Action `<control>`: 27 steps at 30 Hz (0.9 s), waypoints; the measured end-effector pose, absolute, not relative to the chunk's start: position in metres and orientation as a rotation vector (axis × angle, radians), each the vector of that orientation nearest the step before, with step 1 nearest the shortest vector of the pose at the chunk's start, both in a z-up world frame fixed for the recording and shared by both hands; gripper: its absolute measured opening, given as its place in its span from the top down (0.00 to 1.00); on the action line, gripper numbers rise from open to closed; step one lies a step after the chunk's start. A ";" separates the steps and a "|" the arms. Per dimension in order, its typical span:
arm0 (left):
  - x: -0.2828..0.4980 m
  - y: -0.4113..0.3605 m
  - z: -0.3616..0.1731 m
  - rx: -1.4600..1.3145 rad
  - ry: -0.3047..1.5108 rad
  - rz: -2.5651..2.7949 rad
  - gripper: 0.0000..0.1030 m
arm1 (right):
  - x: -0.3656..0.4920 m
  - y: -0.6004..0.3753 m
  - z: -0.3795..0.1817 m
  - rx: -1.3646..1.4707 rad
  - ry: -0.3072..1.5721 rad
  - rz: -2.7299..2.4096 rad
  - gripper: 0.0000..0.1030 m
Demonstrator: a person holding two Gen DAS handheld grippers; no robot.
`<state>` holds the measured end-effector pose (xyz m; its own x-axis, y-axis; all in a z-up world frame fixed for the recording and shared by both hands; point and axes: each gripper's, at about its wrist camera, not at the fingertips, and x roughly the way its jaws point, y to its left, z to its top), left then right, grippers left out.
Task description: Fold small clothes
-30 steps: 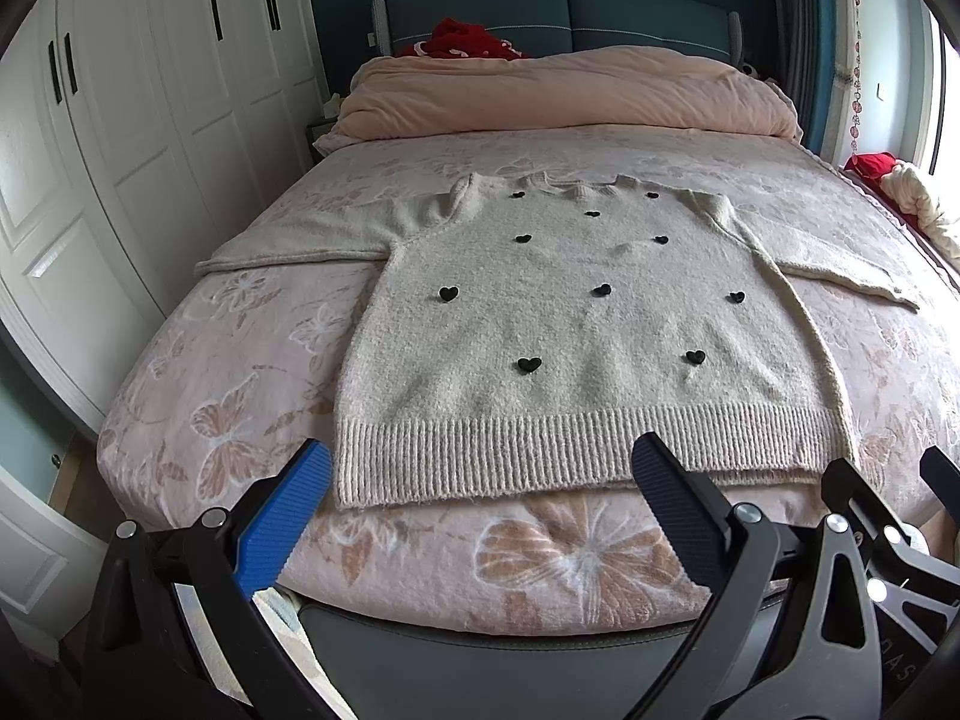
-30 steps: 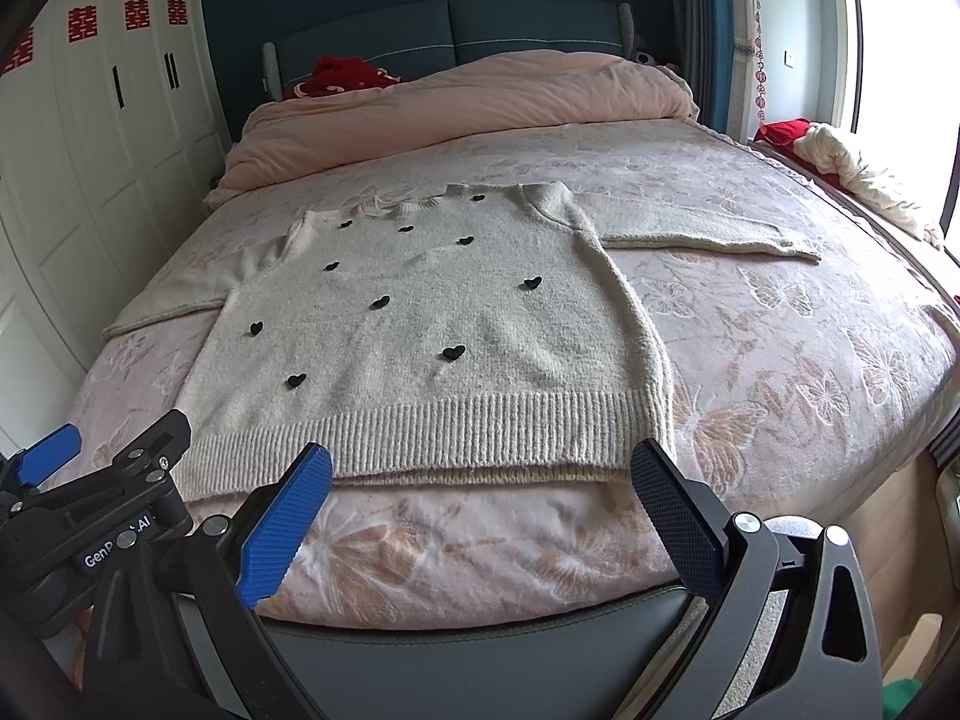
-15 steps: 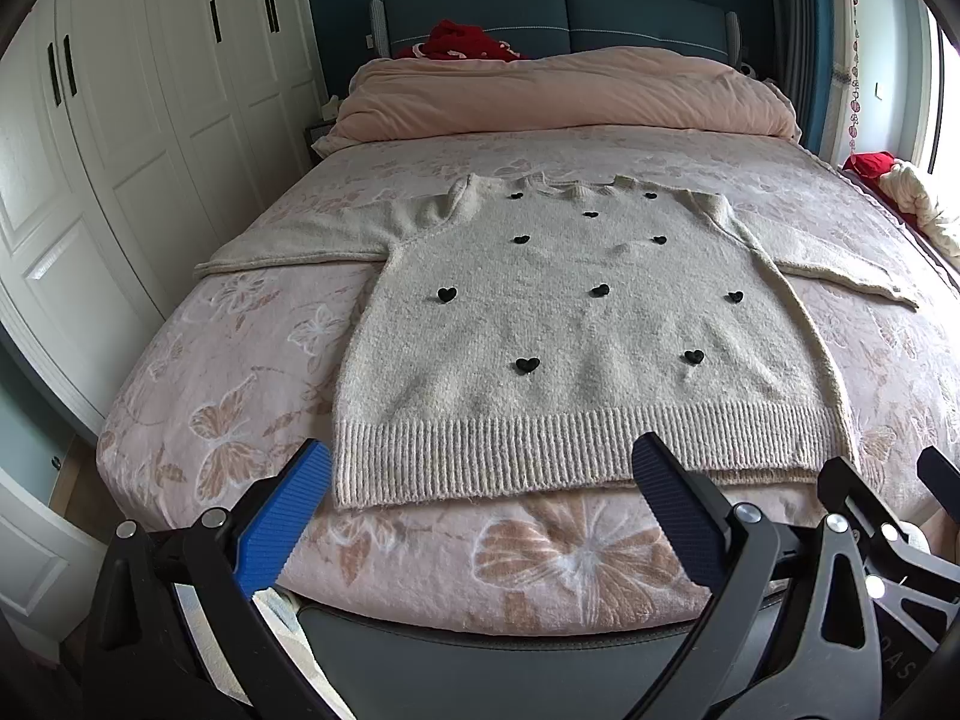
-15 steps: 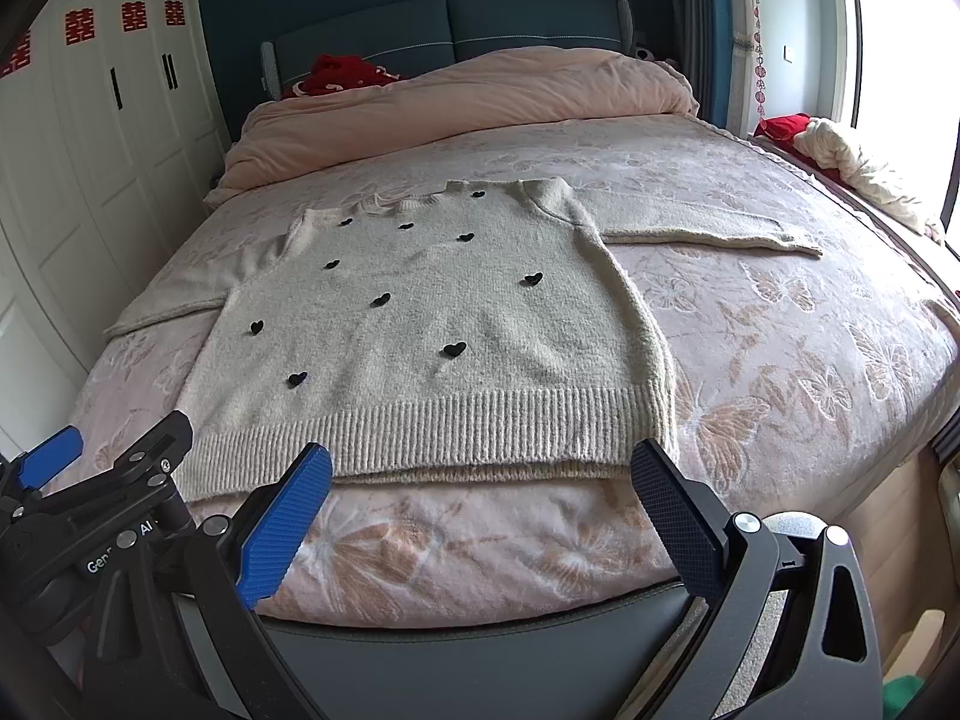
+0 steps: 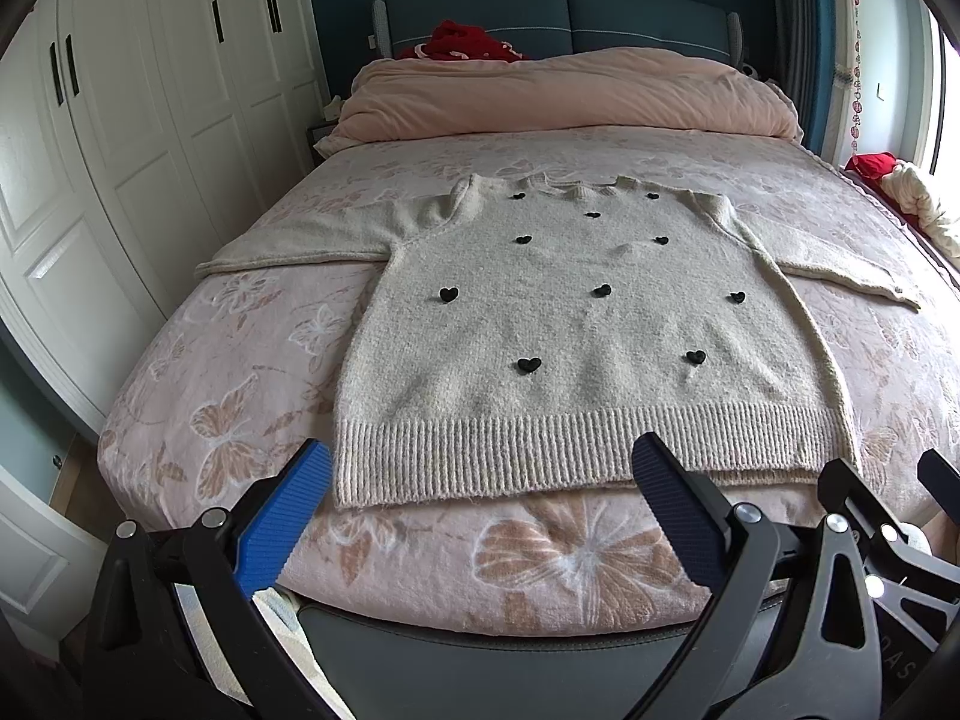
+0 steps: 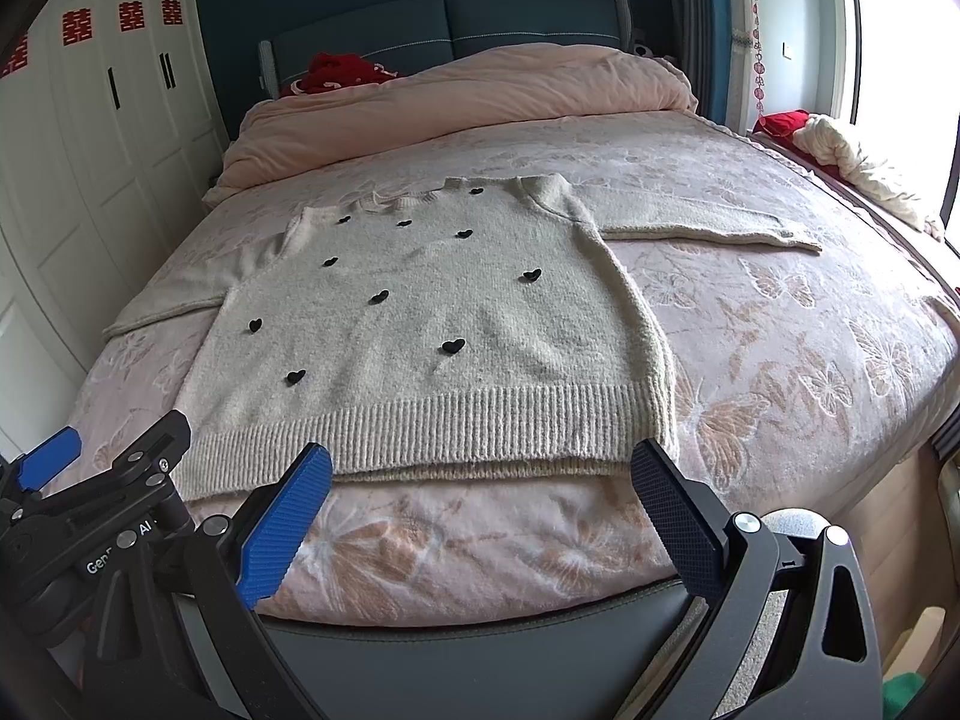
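Note:
A cream knit sweater [image 5: 576, 336] with small black hearts lies flat, face up, on the bed, both sleeves spread sideways and its ribbed hem toward me. The same sweater [image 6: 432, 330] fills the middle of the right wrist view. My left gripper [image 5: 480, 474] hovers open just short of the hem at the foot of the bed, nothing between its blue pads. Beside it, my right gripper [image 6: 480, 474] is open and empty too, near the hem's right half. Part of the right gripper [image 5: 888, 516] shows at the left wrist view's lower right edge.
The bed [image 5: 198, 396] has a pink butterfly-print cover, a rolled pink duvet [image 5: 570, 96] at the head and a red item [image 5: 462, 42] by the headboard. White wardrobes [image 5: 120, 120] stand close on the left. Clothes [image 6: 840, 162] lie on the right by the window.
Both views have drifted very slightly; the sweater lies as before and both grippers stay open.

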<state>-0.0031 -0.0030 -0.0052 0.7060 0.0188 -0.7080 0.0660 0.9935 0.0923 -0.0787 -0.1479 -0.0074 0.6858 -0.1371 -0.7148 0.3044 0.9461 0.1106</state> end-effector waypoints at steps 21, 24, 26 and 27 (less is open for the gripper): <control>-0.003 -0.003 -0.006 0.116 0.787 -0.026 0.05 | -0.078 -0.148 -0.008 0.229 0.780 -0.250 0.05; -0.003 -0.002 -0.006 0.115 0.789 -0.025 0.05 | -0.079 -0.148 -0.009 0.231 0.782 -0.249 0.05; -0.003 -0.002 -0.006 0.116 0.789 -0.025 0.05 | -0.079 -0.148 -0.011 0.232 0.784 -0.249 0.05; -0.003 -0.001 -0.007 0.116 0.792 -0.026 0.05 | -0.080 -0.148 -0.012 0.234 0.786 -0.248 0.05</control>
